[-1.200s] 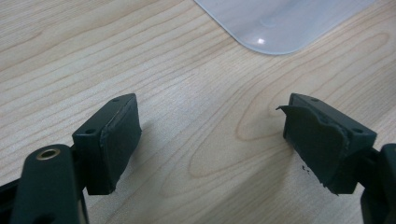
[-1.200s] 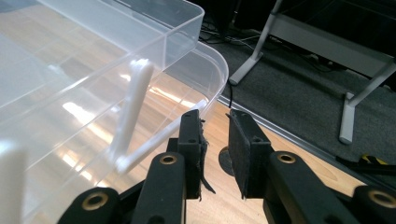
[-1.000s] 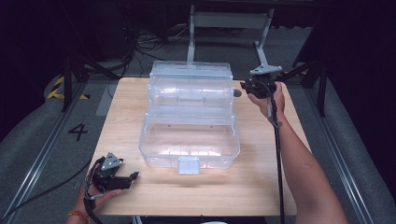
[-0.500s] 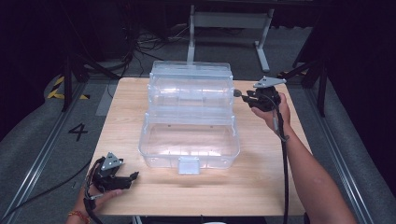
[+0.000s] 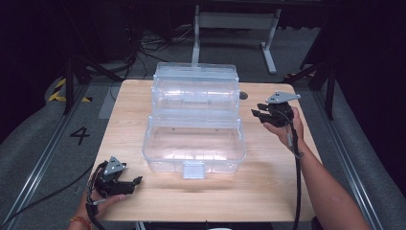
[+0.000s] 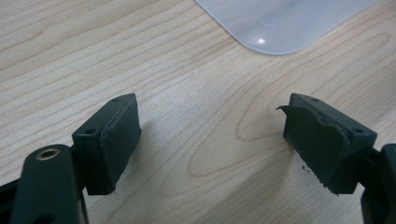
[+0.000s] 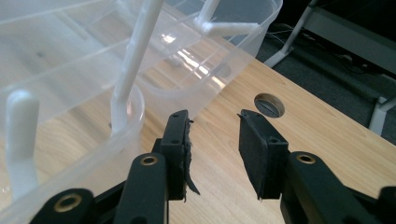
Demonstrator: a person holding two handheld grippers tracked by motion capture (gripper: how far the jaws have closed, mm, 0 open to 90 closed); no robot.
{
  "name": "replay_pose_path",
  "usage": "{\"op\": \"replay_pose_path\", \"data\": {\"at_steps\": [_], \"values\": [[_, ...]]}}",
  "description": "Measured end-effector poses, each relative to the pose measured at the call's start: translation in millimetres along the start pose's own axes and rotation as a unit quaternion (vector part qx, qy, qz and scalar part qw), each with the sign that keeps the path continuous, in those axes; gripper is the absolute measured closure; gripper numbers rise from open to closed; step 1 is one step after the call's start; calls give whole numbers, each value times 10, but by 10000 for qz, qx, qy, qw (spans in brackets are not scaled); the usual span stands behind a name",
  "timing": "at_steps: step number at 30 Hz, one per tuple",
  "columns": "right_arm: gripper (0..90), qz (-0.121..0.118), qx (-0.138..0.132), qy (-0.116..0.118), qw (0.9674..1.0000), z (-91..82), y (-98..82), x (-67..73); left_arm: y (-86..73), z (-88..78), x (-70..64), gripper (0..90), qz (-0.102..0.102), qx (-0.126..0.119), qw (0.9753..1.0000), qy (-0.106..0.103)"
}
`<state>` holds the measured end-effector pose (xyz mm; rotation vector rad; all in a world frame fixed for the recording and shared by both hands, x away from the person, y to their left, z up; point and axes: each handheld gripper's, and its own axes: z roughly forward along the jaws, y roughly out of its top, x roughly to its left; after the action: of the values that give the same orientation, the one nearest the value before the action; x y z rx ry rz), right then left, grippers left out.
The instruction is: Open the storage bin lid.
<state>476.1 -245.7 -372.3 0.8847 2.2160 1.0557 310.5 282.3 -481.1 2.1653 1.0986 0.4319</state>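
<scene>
Toolbox (image 5: 194, 120) of clear plastic, its tiered trays swung open, sits mid-table (image 5: 268, 191), just off to the left of my right claw (image 5: 257, 114) and well ahead of my left claw (image 5: 135, 182). My right claw has just been opening: its jaws stand a little apart with nothing between them, tips aimed at the box's right end, near the white swing arm (image 7: 133, 56) that links the trays but not touching it. In the right gripper view the nearest tray wall (image 7: 88, 154) lies just beside my left jaw. My left claw rests low near the table's front corner, jaws wide apart and empty, one rounded corner of the box (image 6: 280, 23) ahead of it.

I judge I am between grips on the right side, having let go and lining up for a fresh hold. Next I would need to bring the right claw in over a tray edge or swing arm, square the jaws to it, and close without skidding off the slick plastic.
</scene>
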Motion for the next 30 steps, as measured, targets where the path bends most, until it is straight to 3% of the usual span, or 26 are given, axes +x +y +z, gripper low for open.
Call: {"op": "replay_pose_path", "data": {"at_steps": [9, 15, 30], "values": [[568, 14, 131, 105, 9999, -117, -187, 67, -1, 2, -1, 193, -6, -9, 10000, 5], [524, -102, 193, 3, 9998, -172, -260, 108, -2, 4, -1, 193, -6, -24, 10000, 4], [442, 147, 272, 1, 9995, -288, -582, 155, -2, 3, -2, 193, -10, -20, 10000, 10]]}}
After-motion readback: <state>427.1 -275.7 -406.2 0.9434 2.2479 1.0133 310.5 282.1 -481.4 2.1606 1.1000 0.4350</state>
